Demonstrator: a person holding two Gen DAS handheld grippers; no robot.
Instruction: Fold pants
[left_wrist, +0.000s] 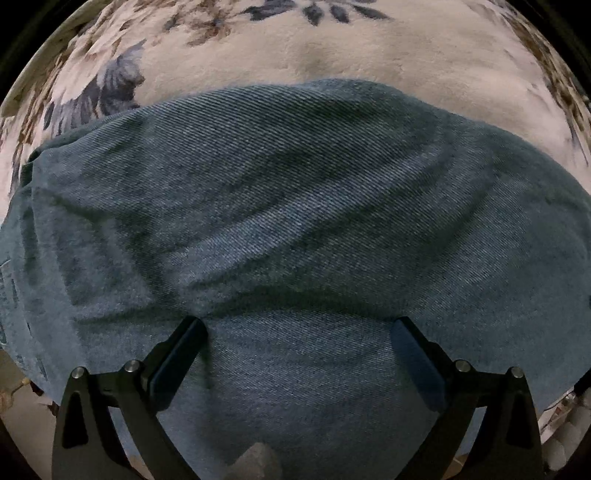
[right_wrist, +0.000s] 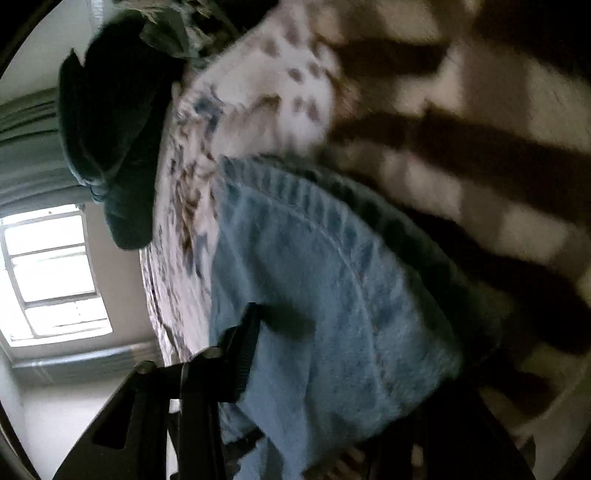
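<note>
Left tongs (left_wrist: 299, 328) point down over the pants (left_wrist: 295, 206), jaws wide apart, holding nothing. Right tongs (right_wrist: 332, 354): grip cannot be told; one finger visible at 7 o'clock. Pants lie on the floral bed (left_wrist: 332, 51).

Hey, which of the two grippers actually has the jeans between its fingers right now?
The right gripper: denim jeans fill the space between its fingers. The left gripper stands wide open above the flat fabric.
</note>
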